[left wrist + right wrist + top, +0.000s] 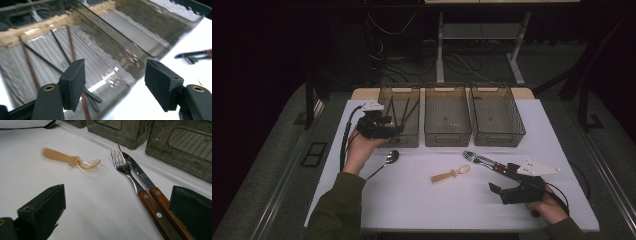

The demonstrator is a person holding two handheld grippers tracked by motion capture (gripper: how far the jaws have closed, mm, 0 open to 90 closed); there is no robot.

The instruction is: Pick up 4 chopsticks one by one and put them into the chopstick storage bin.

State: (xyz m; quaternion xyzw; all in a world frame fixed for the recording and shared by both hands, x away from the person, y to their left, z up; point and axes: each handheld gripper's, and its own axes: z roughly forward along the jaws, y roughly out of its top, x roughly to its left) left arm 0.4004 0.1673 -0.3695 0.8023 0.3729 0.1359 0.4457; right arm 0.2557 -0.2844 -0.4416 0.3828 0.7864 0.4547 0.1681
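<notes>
high view: we see the sorting of cutlery into three smoky plastic bins; chopsticks (pixel 399 111) lie in the left bin (pixel 400 136), leaning on its far wall.
chopsticks up close: in the left gripper view, dark and brown sticks (pixel 71 47) rest on the ribbed floor of that bin, crossing each other, apart from the pads.
left gripper (pixel 387 131): held over the near end of the left bin, claw spread, nothing between the pads.
left hand pose: forearm comes up from the bottom edge, palm cupped under the tool, nose pointing right and a little down at the bin rim.
right gripper (pixel 496 191): resting low on the table near the front right, claw spread and empty, aimed toward the bins.
fork (pixel 125 168) and knife (pixel 140 173): side by side, touching, wooden handles running in between the right pads, just ahead of the right gripper.
still on the table: a metal spoon (pixel 389 159) just below the left hand, a small amber plastic spoon (pixel 452 174) in the middle.
middle bin (pixel 447 136) and right bin (pixel 499 136): we cannot make out any cutlery in them.
risk, right side: we judge a grab here could catch fork and knife together, since they lie against each other.
risk, left side: lowering the left hand could knock the bin wall or nudge the metal spoon beside it.
</notes>
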